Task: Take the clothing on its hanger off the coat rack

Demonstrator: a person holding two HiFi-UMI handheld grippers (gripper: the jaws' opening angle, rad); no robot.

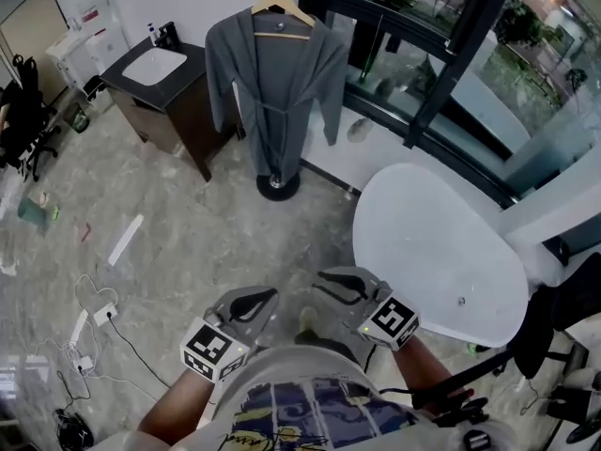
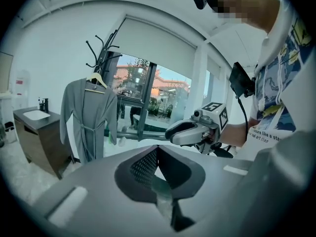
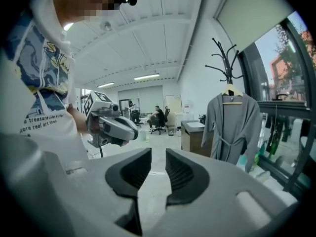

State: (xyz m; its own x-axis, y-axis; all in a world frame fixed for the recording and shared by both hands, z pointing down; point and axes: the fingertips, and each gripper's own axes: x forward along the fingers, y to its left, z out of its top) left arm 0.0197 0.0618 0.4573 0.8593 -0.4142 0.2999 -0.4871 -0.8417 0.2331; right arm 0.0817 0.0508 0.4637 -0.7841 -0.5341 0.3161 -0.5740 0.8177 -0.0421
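Currently holding both claws low before the torso, aimed toward 12 o'clock; presumably a carry posture, with nothing in reach. Noted left claw (image 1: 261, 299) at 7 o'clock, tips pressed together, empty. Noted right claw (image 1: 329, 280) at 5 o'clock, parted by a narrow gap, nothing between.

Judged as approach stage: no contact with target so far.

Logged white table (image 1: 441, 252) at 2 o'clock, near the right claw; likely to crowd a straight walk on that side. Logged power strip (image 1: 104, 314) on floor (image 1: 216, 242) at 9 o'clock, off the direct line. Found bare floor straight ahead.

Located grey robe (image 1: 275, 92) at 12 o'clock, well apart, draped on wooden hanger (image 1: 282, 12), hooked high on coat rack (image 1: 278, 186), belt tied at waist. Expect to lift hanger hook up and off before pulling away.

Marked sink cabinet (image 1: 164, 92) at 11 o'clock near the rack, and glass wall (image 1: 441, 54) at 1 o'clock behind it: limited swing room, by estimate.
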